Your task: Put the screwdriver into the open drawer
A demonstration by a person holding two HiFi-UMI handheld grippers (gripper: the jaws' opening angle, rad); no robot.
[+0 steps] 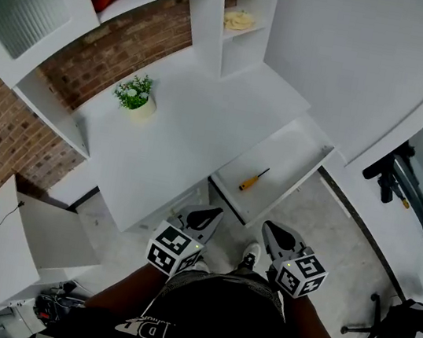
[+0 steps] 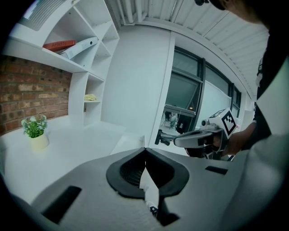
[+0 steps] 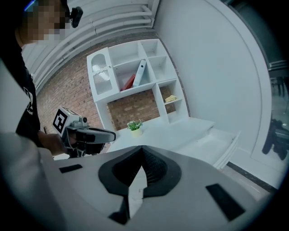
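White desk (image 1: 178, 131) with an open drawer (image 1: 287, 154) at frame centre; the screwdriver (image 1: 253, 180) lies inside it.
It lies diagonally, handle lower left, just above and between left gripper (image 1: 205, 217) and right gripper (image 1: 277, 234). Both are clenched on nothing, and neither is clearly nearer.

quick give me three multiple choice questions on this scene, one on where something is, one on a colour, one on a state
1. Where is the screwdriver? A on the desk; B in the open drawer; C in a hand-held gripper.
2. What colour is its handle? A blue; B yellow-orange; C green.
3. How is the left hand-held gripper? A open; B shut on the screwdriver; C shut, empty.
Answers: 1 B, it lies on the drawer's floor; 2 B, the head view shows that colour; 3 C, its jaws meet with nothing between them.
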